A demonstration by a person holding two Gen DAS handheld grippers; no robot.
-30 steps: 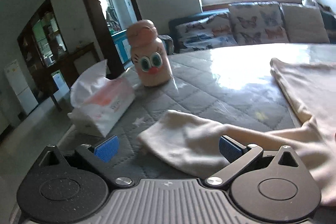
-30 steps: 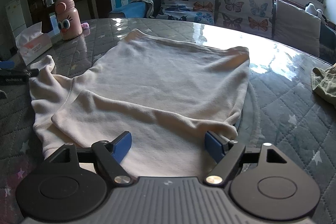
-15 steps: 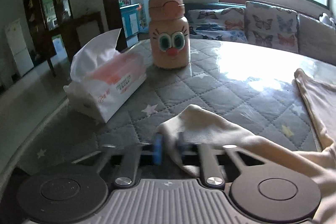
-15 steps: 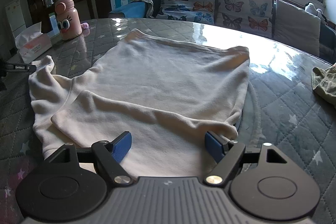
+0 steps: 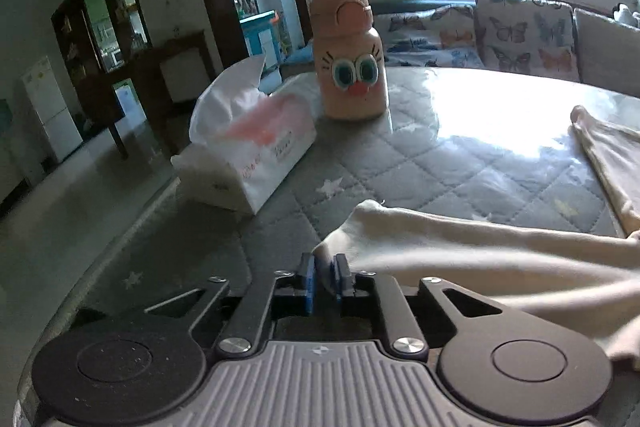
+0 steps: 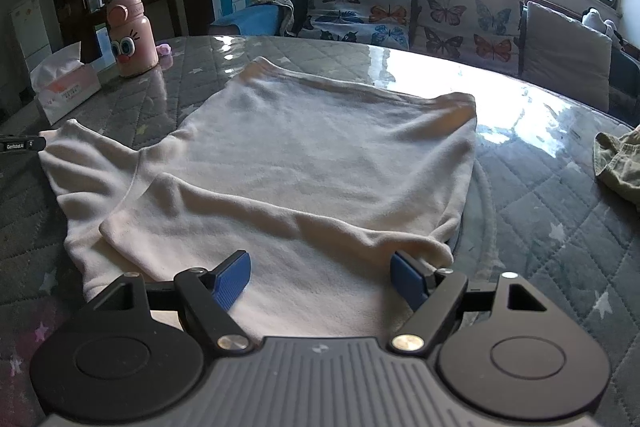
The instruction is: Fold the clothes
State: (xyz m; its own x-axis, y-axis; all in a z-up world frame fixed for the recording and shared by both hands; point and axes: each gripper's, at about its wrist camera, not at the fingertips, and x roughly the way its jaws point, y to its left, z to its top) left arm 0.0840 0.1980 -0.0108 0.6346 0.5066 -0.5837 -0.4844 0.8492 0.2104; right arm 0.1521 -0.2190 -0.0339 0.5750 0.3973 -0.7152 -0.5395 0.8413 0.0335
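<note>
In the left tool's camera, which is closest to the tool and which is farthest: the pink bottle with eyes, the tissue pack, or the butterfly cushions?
1. White soft tissue pack with pink print, ahead and to the left, nearest the left tool.
2. Pink plastic bottle with cartoon eyes, behind the pack, near centre.
3. Butterfly-print fabric cushions, off the table, far right.

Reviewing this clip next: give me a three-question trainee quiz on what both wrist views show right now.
1. True or false: the left gripper is shut on the cream shirt, at its sleeve end.
2. The right gripper is: A) open above the shirt, B) shut on its hem, C) holding the tissue pack.
3. Fill in: the pink bottle stands beside the ____ pack.

Key: 1 true; 2 A; 3 tissue.
</note>
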